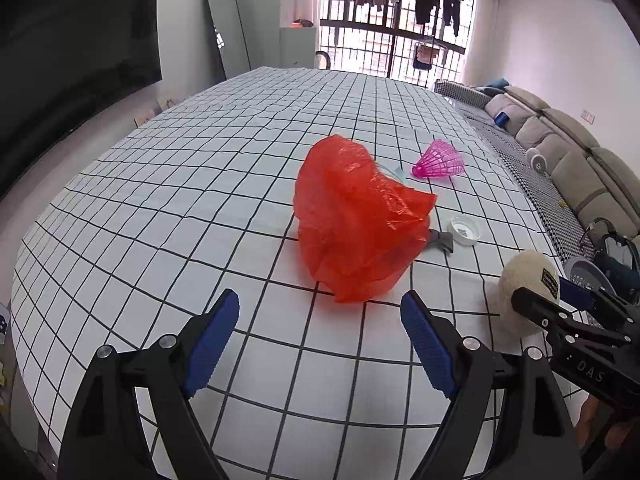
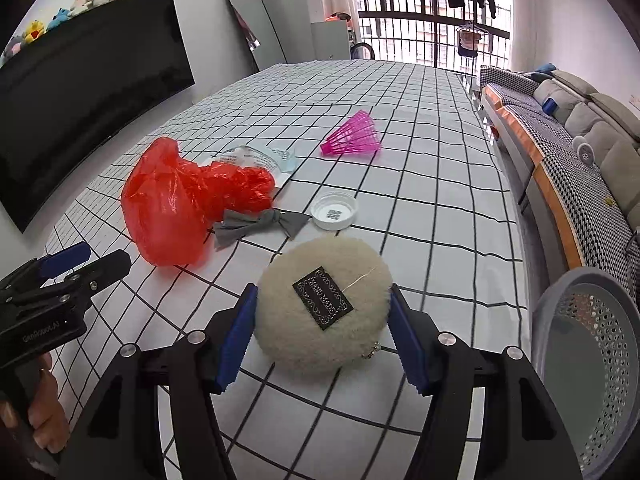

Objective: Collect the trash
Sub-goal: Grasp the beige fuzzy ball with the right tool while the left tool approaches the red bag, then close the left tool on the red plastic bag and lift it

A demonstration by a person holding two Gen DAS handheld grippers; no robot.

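A crumpled red plastic bag (image 1: 356,220) lies on the checked table (image 1: 160,220), just ahead of my open, empty left gripper (image 1: 320,320). It also shows in the right wrist view (image 2: 172,204). My right gripper (image 2: 322,320) is shut on a round cream fluffy pouch (image 2: 324,308) with a black label; the pouch also shows in the left wrist view (image 1: 524,292). A grey bow (image 2: 260,222), a white lid (image 2: 334,211), a pink shuttlecock (image 2: 354,136) and a clear printed wrapper (image 2: 256,158) lie beyond it.
A grey perforated basket (image 2: 588,360) stands off the table's right edge. A sofa (image 2: 580,132) runs along the right wall. A dark TV (image 2: 80,92) hangs on the left. The left gripper (image 2: 60,276) shows at the left of the right wrist view.
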